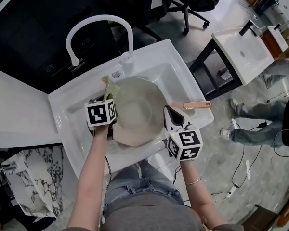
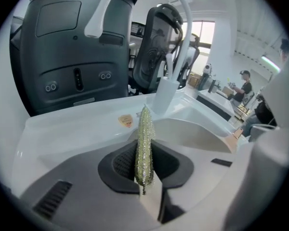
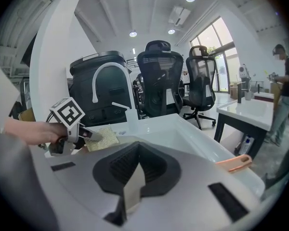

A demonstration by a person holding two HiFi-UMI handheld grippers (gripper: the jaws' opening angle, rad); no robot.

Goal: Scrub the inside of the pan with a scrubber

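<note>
Head view puts your two forearms nearest, reaching out over the white sink (image 1: pixel 185 78). Your right gripper (image 1: pixel 171 113) has its jaws closed down to a thin slit. In the right gripper view (image 3: pixel 134 179) they pinch a thin beige edge. From above, that edge is the right rim of the round beige pan (image 1: pixel 137 112), just beside its copper-coloured handle (image 1: pixel 197 104), which points right. The pan sits in the sink's basin. Your left gripper (image 1: pixel 108 95) is clamped on the flat, glittery gold-green scrubber (image 1: pixel 111 87), which stands on edge between the jaws in the left gripper view (image 2: pixel 144 138), at the pan's far-left rim. Farther off, the white curved faucet (image 1: pixel 97 22) arches over the sink's far edge, and black office chairs (image 3: pixel 160 81) stand beyond it.
</note>
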